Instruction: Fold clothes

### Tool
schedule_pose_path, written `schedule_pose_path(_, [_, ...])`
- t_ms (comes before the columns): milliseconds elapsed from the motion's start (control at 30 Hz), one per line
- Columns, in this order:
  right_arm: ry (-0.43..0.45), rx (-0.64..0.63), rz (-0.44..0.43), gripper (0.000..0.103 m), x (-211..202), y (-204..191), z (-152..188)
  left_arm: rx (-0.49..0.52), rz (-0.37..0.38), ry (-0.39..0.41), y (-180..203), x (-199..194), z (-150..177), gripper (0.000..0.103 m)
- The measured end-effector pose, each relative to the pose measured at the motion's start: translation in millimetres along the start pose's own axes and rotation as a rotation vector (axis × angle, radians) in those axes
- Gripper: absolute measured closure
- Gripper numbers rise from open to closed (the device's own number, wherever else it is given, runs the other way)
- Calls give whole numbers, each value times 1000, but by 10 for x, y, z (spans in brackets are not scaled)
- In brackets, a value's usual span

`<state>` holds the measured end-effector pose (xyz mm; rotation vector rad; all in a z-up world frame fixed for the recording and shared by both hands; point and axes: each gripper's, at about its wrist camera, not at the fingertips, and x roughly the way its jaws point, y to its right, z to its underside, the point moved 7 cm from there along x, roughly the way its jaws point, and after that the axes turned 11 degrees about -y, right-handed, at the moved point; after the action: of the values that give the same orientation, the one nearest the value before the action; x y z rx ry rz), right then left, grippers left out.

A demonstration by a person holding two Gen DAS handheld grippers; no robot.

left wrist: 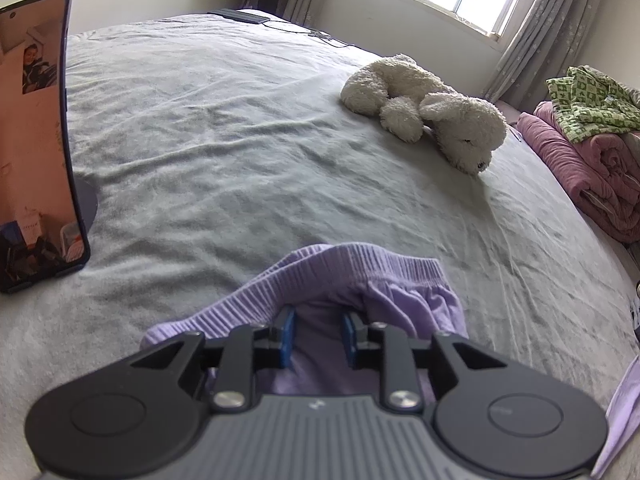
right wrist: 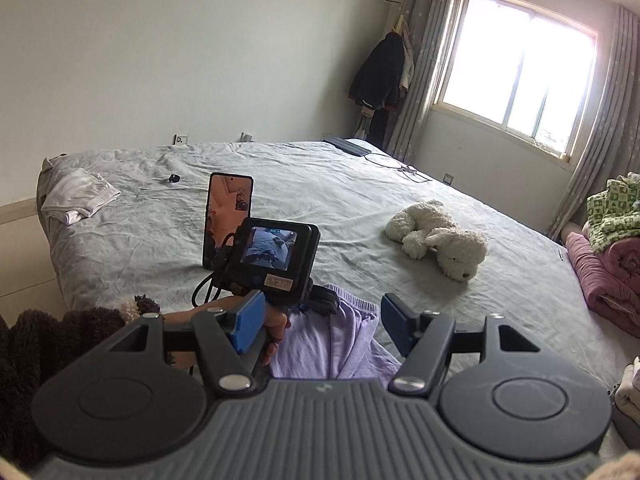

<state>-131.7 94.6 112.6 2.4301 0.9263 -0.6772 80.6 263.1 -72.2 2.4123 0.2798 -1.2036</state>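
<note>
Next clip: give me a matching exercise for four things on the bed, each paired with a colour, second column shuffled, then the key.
Things:
1. shorts
2. plush dog
3. quilt
4. sheet

Colours:
A. grey
B. cream
C. pink
D. lilac

Pairs: 1-D, 2-B, 3-C, 4-A

Shorts [left wrist: 344, 276]: lilac, ribbed waistband. Bedsheet [left wrist: 224, 128]: pale grey. Toy dog [left wrist: 432, 108]: cream. Blanket [left wrist: 592, 168]: dusty pink. Shirt [left wrist: 592, 100]: green-white check. Gripper pads [right wrist: 248, 326]: blue. Curtains [right wrist: 600, 120]: grey, small pale flowers
</note>
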Motion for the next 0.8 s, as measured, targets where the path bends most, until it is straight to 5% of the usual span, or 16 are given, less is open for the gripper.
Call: schedule_pose_path(800, [45, -26, 50, 30, -125, 21, -39, 11, -3, -3, 19, -12, 6, 75])
